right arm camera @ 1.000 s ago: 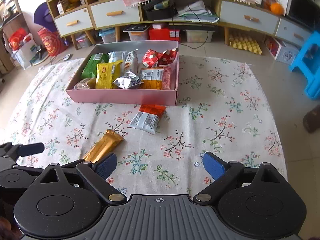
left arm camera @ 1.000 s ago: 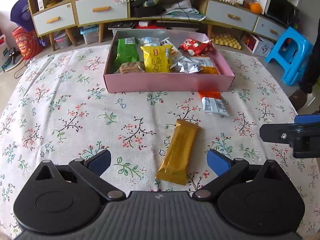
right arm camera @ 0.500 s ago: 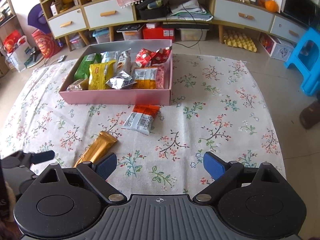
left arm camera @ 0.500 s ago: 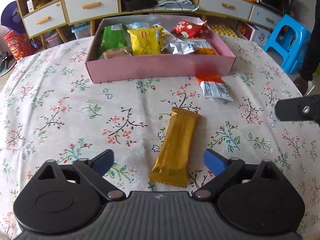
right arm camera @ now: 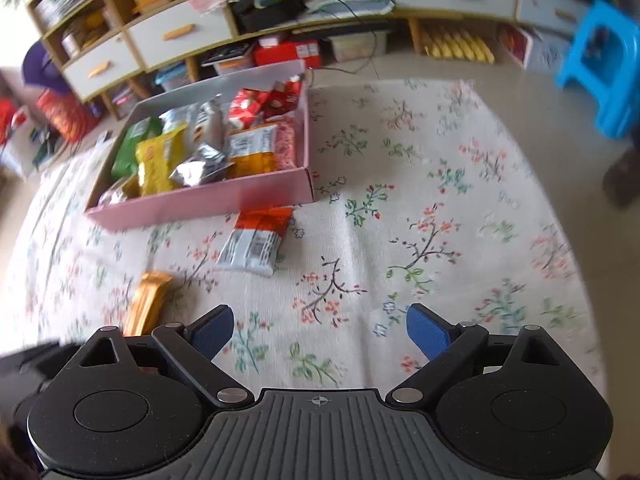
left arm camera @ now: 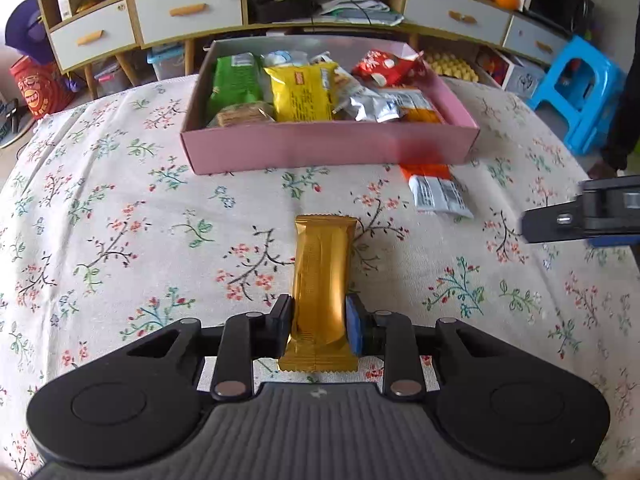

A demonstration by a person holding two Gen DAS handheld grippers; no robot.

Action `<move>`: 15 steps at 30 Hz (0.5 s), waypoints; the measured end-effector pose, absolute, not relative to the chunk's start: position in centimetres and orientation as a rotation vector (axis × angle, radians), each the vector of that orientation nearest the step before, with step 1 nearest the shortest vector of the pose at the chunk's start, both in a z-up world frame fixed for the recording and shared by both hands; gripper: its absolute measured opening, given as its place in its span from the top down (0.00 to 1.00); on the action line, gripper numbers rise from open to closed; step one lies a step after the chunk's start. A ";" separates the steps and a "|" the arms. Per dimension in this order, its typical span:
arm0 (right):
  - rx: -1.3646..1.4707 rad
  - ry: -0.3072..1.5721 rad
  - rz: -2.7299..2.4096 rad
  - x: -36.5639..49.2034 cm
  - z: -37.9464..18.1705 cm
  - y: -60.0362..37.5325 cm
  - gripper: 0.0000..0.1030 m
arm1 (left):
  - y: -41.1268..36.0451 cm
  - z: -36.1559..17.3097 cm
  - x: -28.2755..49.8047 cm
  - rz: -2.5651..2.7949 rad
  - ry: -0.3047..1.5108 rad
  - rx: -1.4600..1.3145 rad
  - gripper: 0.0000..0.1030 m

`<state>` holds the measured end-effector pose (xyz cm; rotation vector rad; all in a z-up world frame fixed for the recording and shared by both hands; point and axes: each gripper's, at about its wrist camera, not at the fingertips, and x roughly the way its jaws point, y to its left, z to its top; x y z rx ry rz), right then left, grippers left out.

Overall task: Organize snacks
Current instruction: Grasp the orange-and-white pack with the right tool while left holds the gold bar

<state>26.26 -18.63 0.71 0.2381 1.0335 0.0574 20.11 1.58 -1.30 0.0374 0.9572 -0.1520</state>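
Nearest, the left tongs (left arm camera: 319, 326) are closing on the gold bar (left arm camera: 322, 284), pads pressing its near end while it lies flat on the floral desk (left arm camera: 120, 220). The step in hand looks like the pickup. The right tongs (right arm camera: 320, 330) stand wide and empty above the cloth. Farther off, the orange-and-white packet (right arm camera: 256, 242) lies just before the pink box (left arm camera: 328, 150) of snacks. Next comes a lift clear of the cloth, then a carry over the box's near wall.

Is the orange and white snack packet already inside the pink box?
No, the orange and white snack packet lies flat on the floral tablecloth, just outside the near wall of the pink box.
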 end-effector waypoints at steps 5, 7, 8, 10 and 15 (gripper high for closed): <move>0.290 1.016 0.058 28.0 -0.6 -18.1 0.08 | 2.5 -0.3 20.1 -0.134 0.950 -0.015 0.75; 0.291 0.999 0.065 28.6 -0.8 -17.6 0.08 | 2.8 0.2 20.2 -0.111 0.940 -0.016 0.75; 0.295 0.996 0.071 28.9 -0.9 -17.4 0.08 | 3.1 0.3 20.2 -0.099 0.936 -0.021 0.75; 0.299 0.995 0.085 29.6 -1.4 -16.6 0.08 | 3.6 0.6 20.5 -0.076 0.934 -0.039 0.75; 0.241 0.992 0.092 31.1 -2.5 -13.9 0.08 | 4.6 1.1 21.0 -0.031 0.918 -0.047 0.75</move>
